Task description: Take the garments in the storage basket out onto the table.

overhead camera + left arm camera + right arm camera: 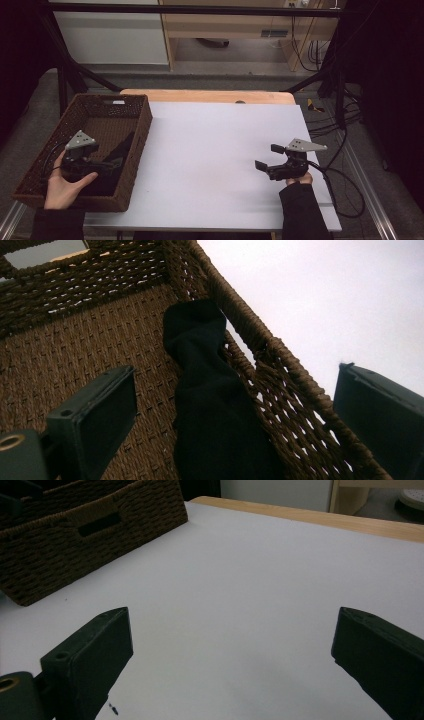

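A brown wicker basket (pixel 144 131) stands at the table's left edge. Inside it a black sock (pixel 210 405) lies draped against the right-hand wall; the same black sock (pixel 121 150) shows dark against the weave in the high view. My left gripper (pixel 107 165) is held low inside the basket, open, its jaws straddling the sock and the basket wall (pixel 280 370) without gripping either. My right gripper (pixel 268 156) hovers open over the white table top (pixel 210 150) at the right, nothing between its jaws. From there the basket (pixel 75 535) sits at the far left.
A wooden table edge (pixel 210 95) runs along the back. Black frame bars and cables (pixel 345 170) stand to the right of the table. A light wooden cabinet (pixel 240 25) is on the floor beyond.
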A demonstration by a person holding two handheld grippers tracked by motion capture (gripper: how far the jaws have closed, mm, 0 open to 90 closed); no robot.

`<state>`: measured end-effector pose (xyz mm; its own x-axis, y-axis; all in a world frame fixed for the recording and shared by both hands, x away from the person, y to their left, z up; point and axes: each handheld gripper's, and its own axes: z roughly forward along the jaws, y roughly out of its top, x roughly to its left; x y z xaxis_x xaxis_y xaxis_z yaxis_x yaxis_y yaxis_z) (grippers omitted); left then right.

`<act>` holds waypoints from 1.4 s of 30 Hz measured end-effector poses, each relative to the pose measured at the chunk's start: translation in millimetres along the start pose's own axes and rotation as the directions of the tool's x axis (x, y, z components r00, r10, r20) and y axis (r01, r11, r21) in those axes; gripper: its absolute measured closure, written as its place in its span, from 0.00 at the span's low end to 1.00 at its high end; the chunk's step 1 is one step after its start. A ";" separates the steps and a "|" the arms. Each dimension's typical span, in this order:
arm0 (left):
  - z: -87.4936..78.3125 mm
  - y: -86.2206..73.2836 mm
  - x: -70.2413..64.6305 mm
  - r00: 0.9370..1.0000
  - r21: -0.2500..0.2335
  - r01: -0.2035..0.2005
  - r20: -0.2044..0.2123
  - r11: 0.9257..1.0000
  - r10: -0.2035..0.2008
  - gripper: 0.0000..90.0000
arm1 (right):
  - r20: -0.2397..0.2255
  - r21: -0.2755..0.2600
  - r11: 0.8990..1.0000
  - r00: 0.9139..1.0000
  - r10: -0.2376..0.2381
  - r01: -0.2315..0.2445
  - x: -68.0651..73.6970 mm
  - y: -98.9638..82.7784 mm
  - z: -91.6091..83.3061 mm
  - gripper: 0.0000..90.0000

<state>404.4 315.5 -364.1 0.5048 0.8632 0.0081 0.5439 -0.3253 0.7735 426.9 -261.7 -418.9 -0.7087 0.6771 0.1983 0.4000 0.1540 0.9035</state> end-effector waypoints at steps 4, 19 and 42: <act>-3.0 -0.9 0.9 1.000 -0.014 -0.002 0.009 1.000 0.002 0.06 | -0.002 -0.001 1.000 1.000 -0.001 0.001 0.1 -0.1 0.0 0.04; -7.3 -9.2 4.6 1.000 0.093 0.022 -0.003 0.995 -0.022 0.11 | 0.002 0.023 1.000 1.000 -0.004 0.004 0.2 -1.4 3.6 0.04; 6.5 -19.1 10.8 0.999 0.263 0.054 -0.014 0.963 -0.052 0.43 | 0.005 0.037 0.999 1.000 -0.010 0.010 0.5 -2.2 4.7 0.04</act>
<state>403.9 328.5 -382.9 0.4665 0.8842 -0.0231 0.7271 -0.3685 0.5792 428.4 -258.3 -422.6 -0.7098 0.6791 0.1873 0.4143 0.1874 0.8906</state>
